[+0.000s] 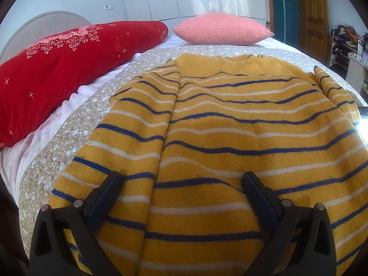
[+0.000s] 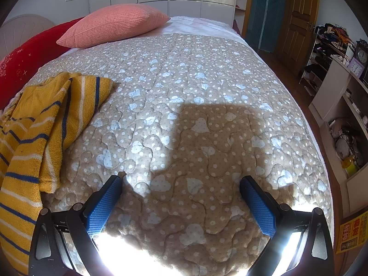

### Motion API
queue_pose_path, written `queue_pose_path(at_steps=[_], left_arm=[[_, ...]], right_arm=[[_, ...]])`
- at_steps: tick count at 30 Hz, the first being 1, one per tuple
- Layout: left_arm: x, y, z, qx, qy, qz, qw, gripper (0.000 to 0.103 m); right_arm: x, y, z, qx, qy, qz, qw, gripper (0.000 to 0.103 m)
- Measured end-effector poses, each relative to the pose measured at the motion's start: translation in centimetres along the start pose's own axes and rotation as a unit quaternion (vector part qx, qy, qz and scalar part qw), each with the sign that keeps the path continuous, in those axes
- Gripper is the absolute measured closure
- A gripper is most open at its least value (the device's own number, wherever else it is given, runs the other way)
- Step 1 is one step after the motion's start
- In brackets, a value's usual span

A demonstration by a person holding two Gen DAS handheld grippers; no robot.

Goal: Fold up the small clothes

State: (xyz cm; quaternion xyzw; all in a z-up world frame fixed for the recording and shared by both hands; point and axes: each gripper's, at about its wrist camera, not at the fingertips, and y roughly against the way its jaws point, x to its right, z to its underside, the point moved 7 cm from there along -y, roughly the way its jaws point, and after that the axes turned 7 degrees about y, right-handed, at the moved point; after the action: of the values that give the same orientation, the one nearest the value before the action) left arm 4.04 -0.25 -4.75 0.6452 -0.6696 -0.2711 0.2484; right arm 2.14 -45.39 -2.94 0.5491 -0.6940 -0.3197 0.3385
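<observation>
The yellow striped sweater (image 1: 218,138) lies spread flat on the quilted bedspread (image 1: 76,124), its neckline toward the far edge of the bed, where the pink pillow (image 1: 220,32) sits. The left gripper (image 1: 181,179) hovers over the sweater's near part with its jaws wide apart and nothing between them; the knit lies below both fingers. The right gripper (image 2: 180,182) also stands wide open and empty, over bare bedspread (image 2: 195,80) with the sweater (image 2: 34,126) off to its left, 1 sleeve folded over. Counted: 1 sweater, 2 grippers, 1 pink pillow, 1 red bolster (image 1: 57,69) along the bed's left edge.
</observation>
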Motion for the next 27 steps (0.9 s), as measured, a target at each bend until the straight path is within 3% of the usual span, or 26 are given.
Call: queue_pose_path(at_steps=[7,14,18,20,27], left_arm=[[0.2,0.4,-0.4,0.0,-0.01,-0.007,0.9999,0.0],[-0.5,3.8,-0.5,-0.019,0.033,0.016,0.9992,0.0],[-0.9,7.1,-1.2,-0.002,0.048,0.014,0.9988,0.0],[-1.0,8.4,-1.8,0.008,0.063,0.035,0.9974,0.0],[-0.7,12.2,-3.6,0.047,0.046,0.027,0.9975,0.0]], right_arm=[[0.0,0.0,0.0,0.0,0.0,0.0,1.0,0.0],[0.0,0.0,-0.1,0.0,0.0,0.0,1.0,0.0],[0.0,0.0,0.0,0.0,0.001,0.001,1.0,0.0],[0.0,0.0,-0.1,0.0,0.001,0.001,1.0,0.0],[0.1,0.0,-0.1,0.0,-0.001,-0.002,1.0,0.0]])
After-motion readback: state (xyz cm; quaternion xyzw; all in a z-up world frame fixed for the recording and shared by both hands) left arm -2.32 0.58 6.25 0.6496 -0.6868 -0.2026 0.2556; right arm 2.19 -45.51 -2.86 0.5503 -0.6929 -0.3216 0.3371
